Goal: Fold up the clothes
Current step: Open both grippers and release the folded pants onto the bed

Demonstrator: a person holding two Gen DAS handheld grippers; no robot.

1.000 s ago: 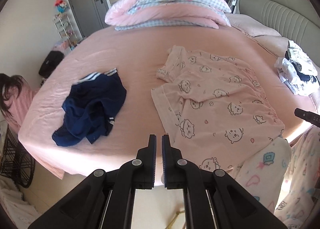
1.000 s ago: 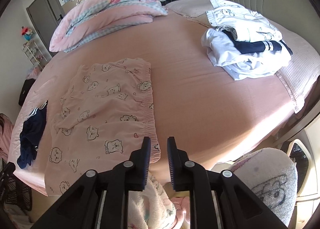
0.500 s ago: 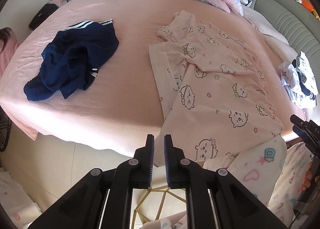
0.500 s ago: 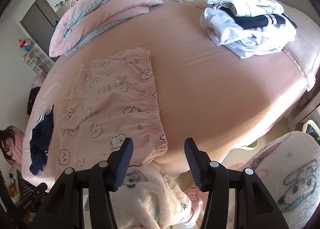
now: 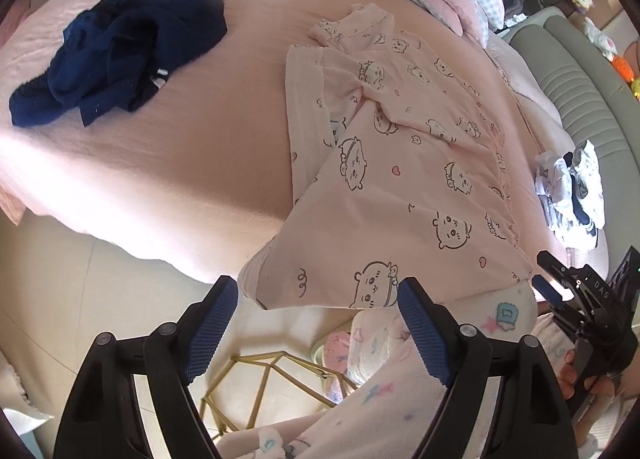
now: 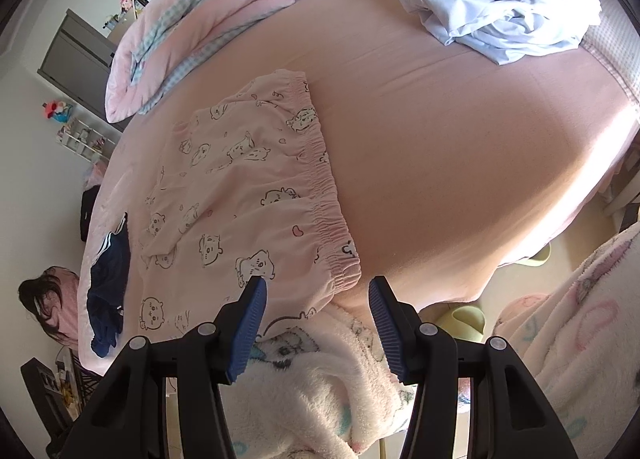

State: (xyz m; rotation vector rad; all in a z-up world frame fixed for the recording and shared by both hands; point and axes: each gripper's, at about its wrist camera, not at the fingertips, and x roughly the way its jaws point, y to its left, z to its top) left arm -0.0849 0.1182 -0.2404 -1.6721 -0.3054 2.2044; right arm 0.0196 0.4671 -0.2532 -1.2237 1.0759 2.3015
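Pink bear-print pyjama trousers [image 5: 404,163] flat, hem overhanging bed [image 5: 168,163].

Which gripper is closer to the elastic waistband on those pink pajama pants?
Right. The right gripper hangs open just short of the waistband; the left gripper, jaws opening, faces the opposite, leg-hem end.

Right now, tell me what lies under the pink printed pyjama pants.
The pink bedsheet lies under the pyjama pants; their near edge overhangs the bed. Whatever else lies beneath is covered.
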